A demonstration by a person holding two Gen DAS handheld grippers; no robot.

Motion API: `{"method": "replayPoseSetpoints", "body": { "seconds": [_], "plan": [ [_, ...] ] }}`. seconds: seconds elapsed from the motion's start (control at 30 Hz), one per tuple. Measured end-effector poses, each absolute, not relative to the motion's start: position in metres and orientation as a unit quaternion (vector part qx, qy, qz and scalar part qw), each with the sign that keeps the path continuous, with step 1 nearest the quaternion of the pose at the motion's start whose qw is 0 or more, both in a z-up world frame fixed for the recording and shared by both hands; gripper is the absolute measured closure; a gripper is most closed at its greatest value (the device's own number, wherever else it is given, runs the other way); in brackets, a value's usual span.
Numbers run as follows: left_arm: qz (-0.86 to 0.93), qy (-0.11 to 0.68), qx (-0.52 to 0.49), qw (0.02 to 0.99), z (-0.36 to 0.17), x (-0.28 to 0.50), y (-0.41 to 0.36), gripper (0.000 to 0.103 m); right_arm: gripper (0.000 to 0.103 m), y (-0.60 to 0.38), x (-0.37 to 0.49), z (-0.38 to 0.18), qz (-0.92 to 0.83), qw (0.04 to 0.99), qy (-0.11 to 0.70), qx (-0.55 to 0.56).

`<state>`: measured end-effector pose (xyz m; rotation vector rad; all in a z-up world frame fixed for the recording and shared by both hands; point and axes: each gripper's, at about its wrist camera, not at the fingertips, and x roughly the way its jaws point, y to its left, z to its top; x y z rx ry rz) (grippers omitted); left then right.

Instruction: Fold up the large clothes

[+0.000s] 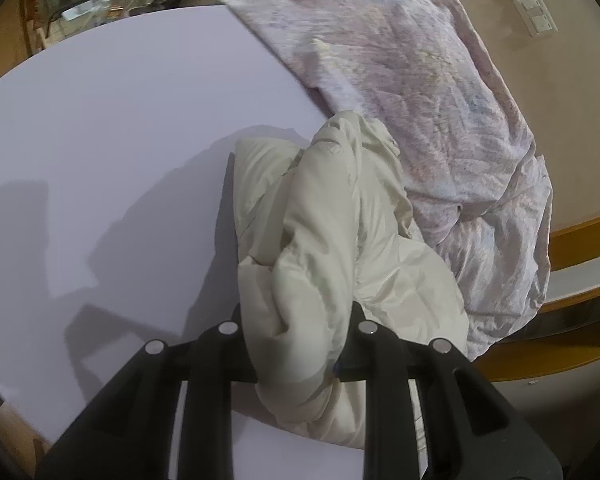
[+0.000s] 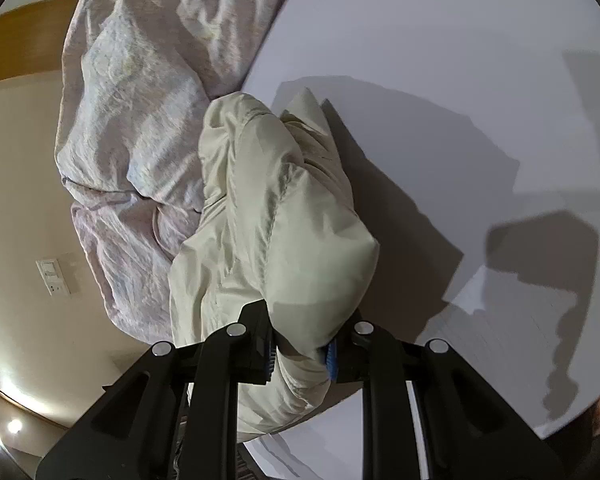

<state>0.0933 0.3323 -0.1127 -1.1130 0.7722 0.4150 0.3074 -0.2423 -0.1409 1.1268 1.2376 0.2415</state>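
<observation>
Holding the puffy cream jacket (image 1: pixel 320 216) tight in my left gripper (image 1: pixel 300 344) and my right gripper (image 2: pixel 300 344), I should lift both sides evenly and lay it flat on the smooth white table (image 1: pixel 100 120). A wrinkly pink blanket (image 1: pixel 420 100) lies beside it.

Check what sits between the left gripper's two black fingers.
A bunched fold of the puffy cream padded jacket fills the gap between the fingers of the left gripper, which pinch it. The left wrist view shows this.
</observation>
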Motion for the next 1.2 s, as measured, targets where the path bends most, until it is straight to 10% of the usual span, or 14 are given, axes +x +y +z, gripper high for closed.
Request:
{"method": "replayPoseSetpoints", "body": {
  "seconds": [0.3, 0.57, 1.2],
  "plan": [
    [0.205, 0.365, -0.512, 0.75, -0.121, 0.052, 0.328, 0.076, 0.079, -0.247, 0.263, -0.151, 0.095, 0.678, 0.563, 0.464],
    [0.217, 0.371, -0.52, 0.739, -0.13, 0.045, 0.327, 0.038, 0.048, -0.263, 0.263, -0.112, 0.015, 0.762, 0.553, 0.337],
    [0.211, 0.37, -0.515, 0.743, -0.144, 0.056, 0.323, 0.029, 0.071, -0.036, 0.266, -0.066, 0.263, 0.827, 0.494, 0.049]
  ]
}}
